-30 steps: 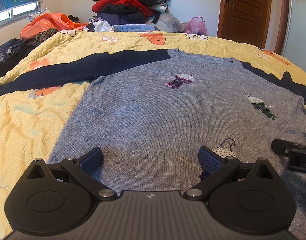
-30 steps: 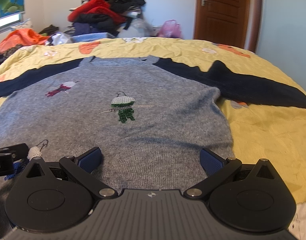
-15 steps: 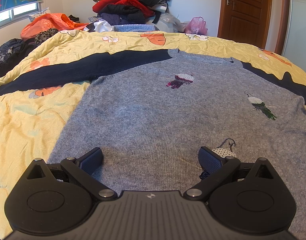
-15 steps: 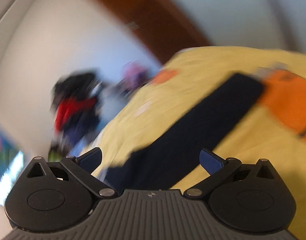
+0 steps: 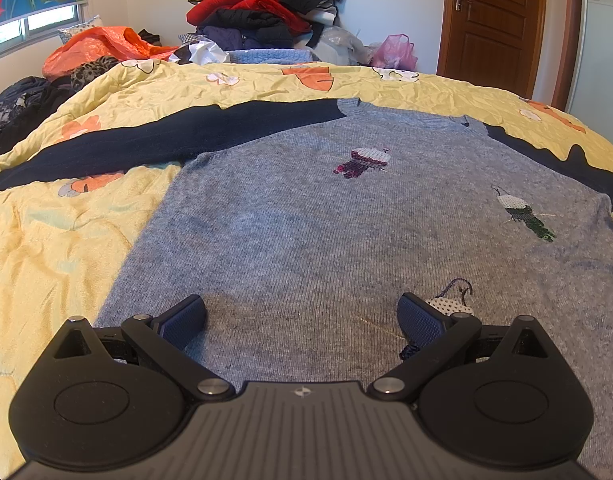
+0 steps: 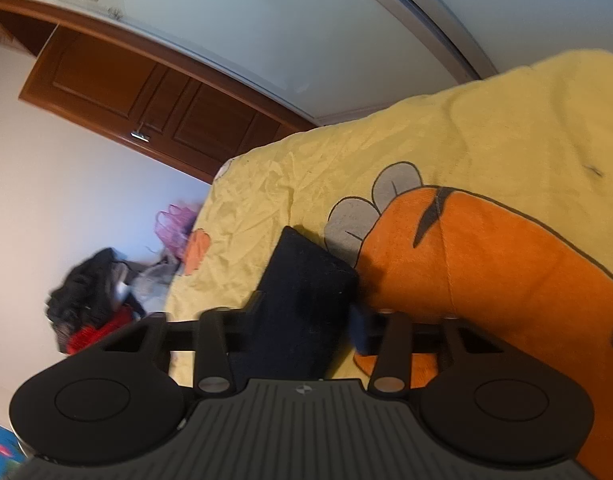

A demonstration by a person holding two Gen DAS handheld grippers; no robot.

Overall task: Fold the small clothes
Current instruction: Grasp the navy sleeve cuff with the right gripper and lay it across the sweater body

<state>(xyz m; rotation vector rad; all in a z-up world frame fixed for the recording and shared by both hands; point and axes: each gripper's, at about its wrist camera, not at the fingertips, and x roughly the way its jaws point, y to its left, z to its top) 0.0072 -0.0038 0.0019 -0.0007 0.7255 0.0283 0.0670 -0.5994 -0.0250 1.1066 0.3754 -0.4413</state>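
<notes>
Sleeve fold: right tool starts, left waits.
Bed carries the sweater spread flat, front up. Right tool is clenched on the dark sleeve near the cuff; bring it across the body w/o dragging the shoulder. Left tool is released, low over the hem; press there if the fabric slides.

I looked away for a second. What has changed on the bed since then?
The right hand-held gripper left the sweater hem, swung out to the right navy sleeve and closed on its cuff end. The left hand-held gripper stayed open over the grey sweater, which lies flat.
</notes>
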